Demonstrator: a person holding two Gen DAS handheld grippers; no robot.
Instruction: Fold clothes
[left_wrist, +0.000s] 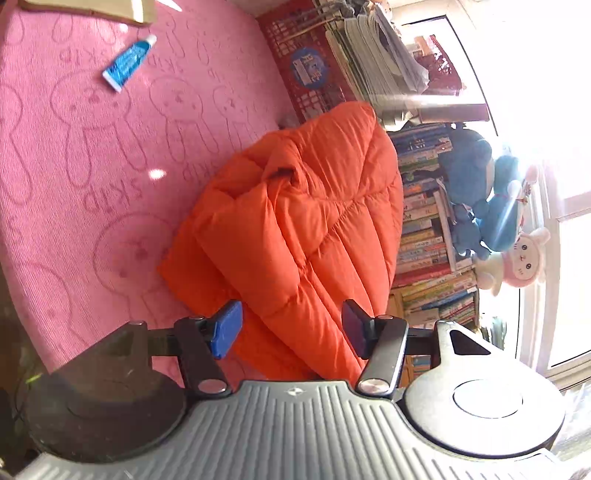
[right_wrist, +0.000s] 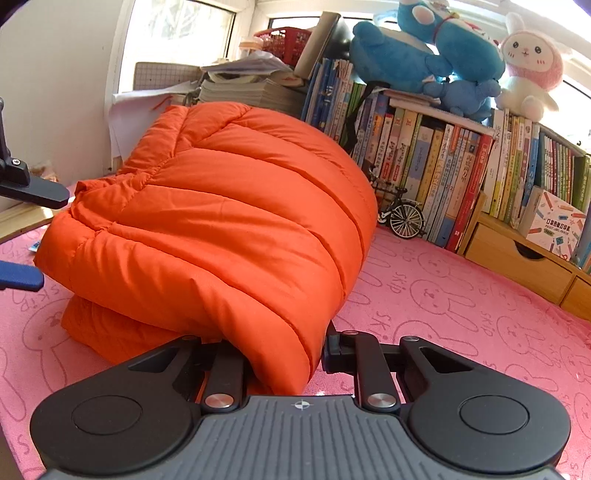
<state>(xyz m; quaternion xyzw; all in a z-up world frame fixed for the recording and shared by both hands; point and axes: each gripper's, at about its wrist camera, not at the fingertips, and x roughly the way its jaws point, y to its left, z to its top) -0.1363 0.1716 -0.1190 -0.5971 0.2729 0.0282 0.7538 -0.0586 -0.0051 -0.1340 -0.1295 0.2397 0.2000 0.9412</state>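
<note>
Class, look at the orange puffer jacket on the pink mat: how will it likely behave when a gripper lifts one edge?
The orange puffer jacket is quilted and billowy, so it probably weighs little for its bulk. It sags over the right gripper, so it will likely drape rather than hold shape. Its smooth shell may slip, and the puffy folds may spring open.

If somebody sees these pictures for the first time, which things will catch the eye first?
The bright orange puffer jacket, bundled in folds on the pink rabbit-print cloth. Next, the blue and pink plush toys sitting on top of the row of books behind the jacket.
</note>
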